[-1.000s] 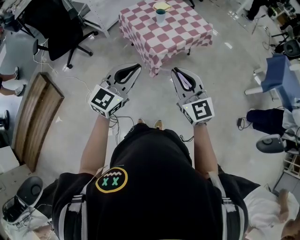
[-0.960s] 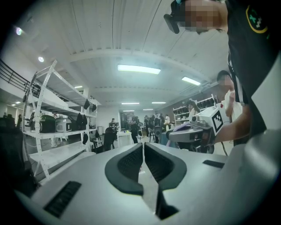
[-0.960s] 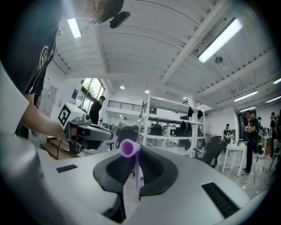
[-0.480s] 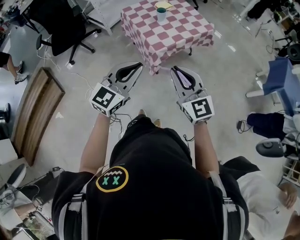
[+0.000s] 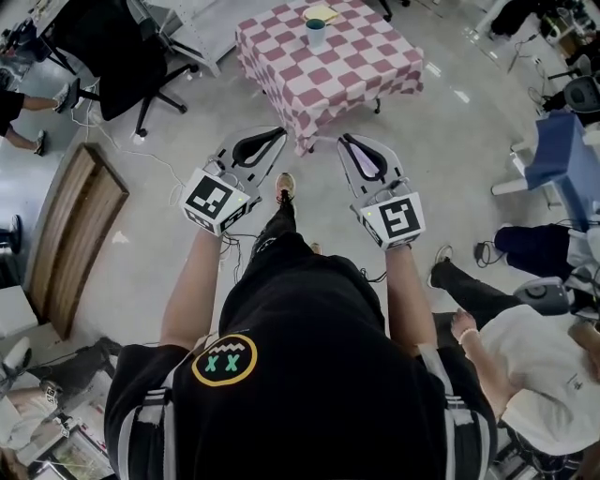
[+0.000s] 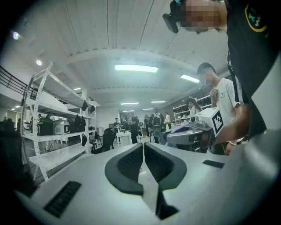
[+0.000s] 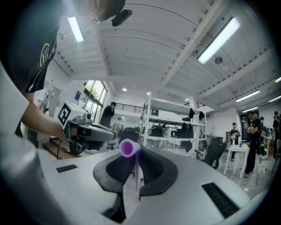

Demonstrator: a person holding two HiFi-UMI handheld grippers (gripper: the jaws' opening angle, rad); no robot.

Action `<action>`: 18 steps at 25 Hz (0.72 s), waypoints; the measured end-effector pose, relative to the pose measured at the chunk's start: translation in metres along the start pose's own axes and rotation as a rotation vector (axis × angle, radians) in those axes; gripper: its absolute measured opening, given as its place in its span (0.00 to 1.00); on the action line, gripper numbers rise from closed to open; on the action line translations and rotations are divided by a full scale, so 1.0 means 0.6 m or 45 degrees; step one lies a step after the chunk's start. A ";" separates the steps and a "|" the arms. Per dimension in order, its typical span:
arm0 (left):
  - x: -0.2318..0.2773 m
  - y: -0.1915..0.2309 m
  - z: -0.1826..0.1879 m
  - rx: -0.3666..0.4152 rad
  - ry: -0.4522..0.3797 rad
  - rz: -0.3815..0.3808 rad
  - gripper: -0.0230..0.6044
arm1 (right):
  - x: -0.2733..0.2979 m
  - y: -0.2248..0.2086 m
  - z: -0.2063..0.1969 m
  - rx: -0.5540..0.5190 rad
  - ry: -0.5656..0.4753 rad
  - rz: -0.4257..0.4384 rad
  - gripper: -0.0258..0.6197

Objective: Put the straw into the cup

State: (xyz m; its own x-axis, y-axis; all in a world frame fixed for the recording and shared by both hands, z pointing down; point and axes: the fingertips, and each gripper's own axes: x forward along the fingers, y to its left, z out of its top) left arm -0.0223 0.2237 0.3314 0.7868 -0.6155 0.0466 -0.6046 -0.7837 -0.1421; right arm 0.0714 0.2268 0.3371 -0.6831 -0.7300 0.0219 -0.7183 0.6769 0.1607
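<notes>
In the head view, we see a round emblem (image 5: 223, 360) on the person's black shirt: a yellow ring around two teal "X X" marks above a zigzag line. Each gripper carries a cube with black-and-white square markers. The left gripper (image 5: 267, 139) and right gripper (image 5: 354, 148) are held side by side over the floor, apart from each other, both pointing toward a table (image 5: 356, 70) with a red-and-white checked cloth. The cup (image 5: 316, 33) stands on the far part of that table, well away from both grippers, with a yellow item (image 5: 322, 13) just beyond it. A purple straw (image 5: 368, 162) shows between the right gripper's jaws.

In the left gripper view, the left gripper (image 6: 143, 159) has its jaws pressed together with only a thin slit, and we see nothing between them. The right gripper (image 6: 189, 134) shows beside it.

In the right gripper view, the right gripper (image 7: 133, 163) pinches the straw (image 7: 130, 148); its open end sticks out above the pads and its stem runs down between them. The left gripper (image 7: 88, 131) shows to the side.
</notes>
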 end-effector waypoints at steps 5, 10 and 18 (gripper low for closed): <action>0.036 0.032 -0.011 -0.008 -0.009 -0.011 0.08 | 0.029 -0.037 -0.021 0.011 0.024 -0.018 0.12; 0.071 0.081 -0.028 -0.026 -0.013 -0.019 0.08 | 0.073 -0.073 -0.032 -0.011 0.034 -0.028 0.12; 0.147 0.185 -0.061 -0.054 -0.012 -0.032 0.08 | 0.168 -0.153 -0.064 -0.001 0.061 -0.045 0.12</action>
State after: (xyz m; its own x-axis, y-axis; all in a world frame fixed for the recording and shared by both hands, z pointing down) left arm -0.0244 0.0793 0.3558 0.8027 -0.5950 0.0405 -0.5893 -0.8018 -0.0993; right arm 0.0734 0.0876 0.3623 -0.6502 -0.7571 0.0635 -0.7417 0.6506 0.1631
